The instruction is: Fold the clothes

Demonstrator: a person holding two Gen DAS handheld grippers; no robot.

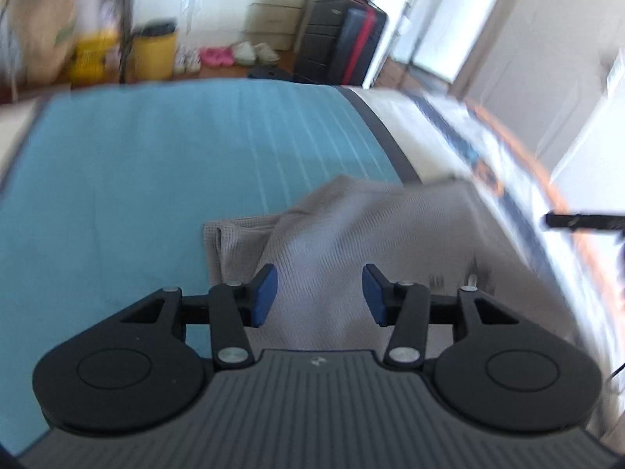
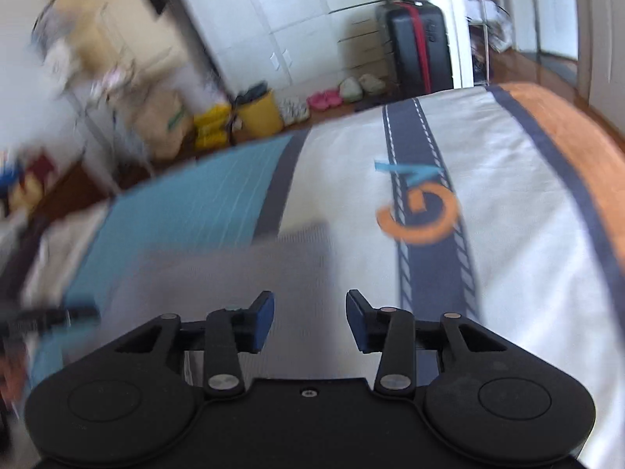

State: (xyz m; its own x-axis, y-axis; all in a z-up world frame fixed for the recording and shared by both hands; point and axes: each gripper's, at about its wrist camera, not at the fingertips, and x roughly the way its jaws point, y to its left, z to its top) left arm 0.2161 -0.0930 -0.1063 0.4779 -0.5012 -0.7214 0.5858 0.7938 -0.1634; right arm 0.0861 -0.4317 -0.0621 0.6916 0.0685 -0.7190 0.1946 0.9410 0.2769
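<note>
A grey waffle-knit garment (image 1: 351,242) lies rumpled on the bed, across the line between the teal panel and the white panel. My left gripper (image 1: 319,293) is open and empty, just above the garment's near part. In the right wrist view the garment (image 2: 242,273) is blurred and lies ahead and to the left. My right gripper (image 2: 309,320) is open and empty, over the garment's right edge. The right gripper's tip (image 1: 578,222) shows at the right edge of the left wrist view.
The bed cover has a teal panel (image 1: 136,179), a dark stripe and a white panel with a road print and an orange logo (image 2: 422,215). Beyond the bed stand a black suitcase (image 1: 340,43), a yellow bin (image 1: 154,54), shoes and bags on the floor.
</note>
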